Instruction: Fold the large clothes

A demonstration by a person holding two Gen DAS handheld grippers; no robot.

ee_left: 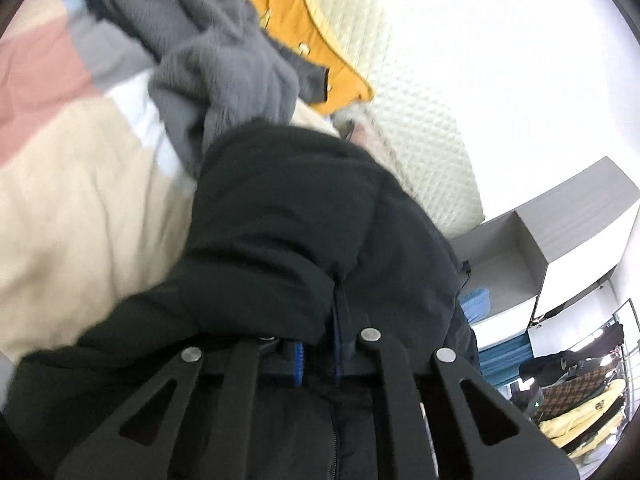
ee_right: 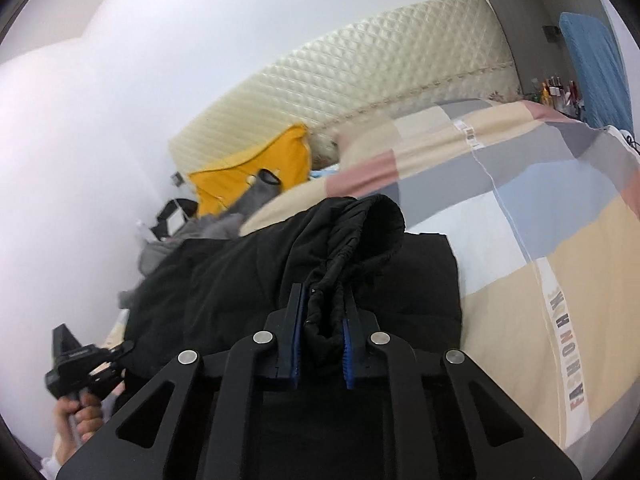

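Observation:
A large black padded jacket [ee_right: 248, 280] lies on the patchwork bed cover [ee_right: 560, 240]. My right gripper [ee_right: 322, 312] is shut on the jacket's gathered black cuff [ee_right: 360, 232], which bunches between the blue pads. In the left wrist view the same jacket [ee_left: 300, 220] fills the middle and drapes over my left gripper [ee_left: 316, 344]; its fingertips are buried in the black fabric and it grips a fold. The left gripper also shows at the lower left of the right wrist view [ee_right: 76, 356], held in a hand beside the jacket.
A grey fleece garment [ee_left: 208, 52] and a yellow garment [ee_left: 308, 40] lie further up the bed. A cream quilted headboard [ee_right: 380, 64] stands behind. A white shelf unit [ee_left: 560, 240] and hanging clothes [ee_left: 572, 380] stand beside the bed. Bottles [ee_right: 556, 88] stand at far right.

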